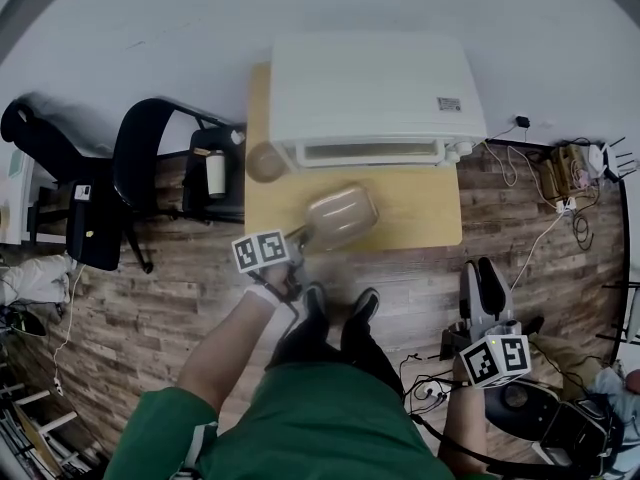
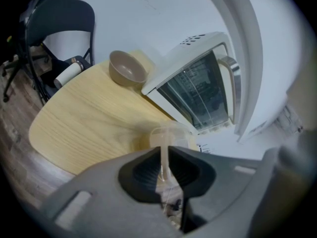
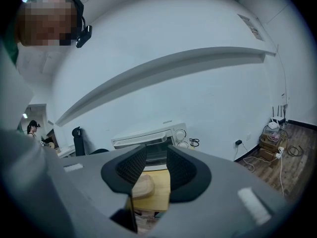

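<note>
Tray (image 1: 340,218) clamped by edge in left tongs (image 1: 298,236), long axis pointing away toward oven (image 1: 375,98); right tongs (image 1: 487,286) wide, empty.

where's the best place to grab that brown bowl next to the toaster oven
I'd grip the bowl by its rim, from above, one jaw inside and one outside: it stands upright, mouth up. Take the side of the rim away from the toaster oven, which stands close beside it. The right gripper is open; the left gripper is shut on a beige tray.
</note>
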Tool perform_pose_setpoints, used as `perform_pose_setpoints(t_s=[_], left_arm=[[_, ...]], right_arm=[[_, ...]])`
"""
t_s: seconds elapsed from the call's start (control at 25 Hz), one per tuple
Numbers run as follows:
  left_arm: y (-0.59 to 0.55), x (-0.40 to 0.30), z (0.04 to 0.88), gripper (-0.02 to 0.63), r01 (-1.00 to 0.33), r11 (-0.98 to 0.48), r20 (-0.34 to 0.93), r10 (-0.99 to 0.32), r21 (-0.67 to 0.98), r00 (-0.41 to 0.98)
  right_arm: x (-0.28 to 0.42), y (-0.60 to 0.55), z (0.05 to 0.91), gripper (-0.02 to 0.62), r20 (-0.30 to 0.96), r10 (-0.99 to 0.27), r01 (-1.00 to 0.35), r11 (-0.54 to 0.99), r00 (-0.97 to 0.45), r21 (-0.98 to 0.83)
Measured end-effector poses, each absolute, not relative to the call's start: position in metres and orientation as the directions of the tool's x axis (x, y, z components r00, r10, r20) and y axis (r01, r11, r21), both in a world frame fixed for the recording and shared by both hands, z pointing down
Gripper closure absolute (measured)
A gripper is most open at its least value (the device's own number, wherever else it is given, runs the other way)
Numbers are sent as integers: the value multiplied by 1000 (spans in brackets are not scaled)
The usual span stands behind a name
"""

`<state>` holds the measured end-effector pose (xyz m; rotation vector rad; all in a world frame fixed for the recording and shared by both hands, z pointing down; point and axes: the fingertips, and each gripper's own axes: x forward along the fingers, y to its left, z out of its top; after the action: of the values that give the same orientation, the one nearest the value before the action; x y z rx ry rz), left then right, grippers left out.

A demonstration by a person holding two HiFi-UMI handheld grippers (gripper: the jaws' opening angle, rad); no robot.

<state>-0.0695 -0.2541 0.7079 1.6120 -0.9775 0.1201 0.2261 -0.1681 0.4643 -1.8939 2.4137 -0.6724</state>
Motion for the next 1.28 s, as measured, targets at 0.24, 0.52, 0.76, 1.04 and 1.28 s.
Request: perform_pose_setpoints(t_s=[0.24,0.52,0.76,1.04,1.28], left_arm=[[-252,-72,696,563,-628,22,540,-536,778,649],[-248,-71,671,565,-600,-4,499,-549,800,670],[-247,-71,644,563,-578,-42,459,-561,815,689],[-241,-65,602,563,-551,-111,399,-573,827,716],[-233,-68,562,564,-525,-165,338,-601,835,725]], right_arm=[[224,-171,458,468,244,-926,-924,202,-288,-324],[220,-175,447,468,229,-925,-921,222,-302,-319],[216,-180,437,468,209,-925,-918,245,-318,-312],[214,-187,429,468,192,-923,-914,266,-333,-306],[212,-192,418,468,170,-923,-911,286,-345,-299]])
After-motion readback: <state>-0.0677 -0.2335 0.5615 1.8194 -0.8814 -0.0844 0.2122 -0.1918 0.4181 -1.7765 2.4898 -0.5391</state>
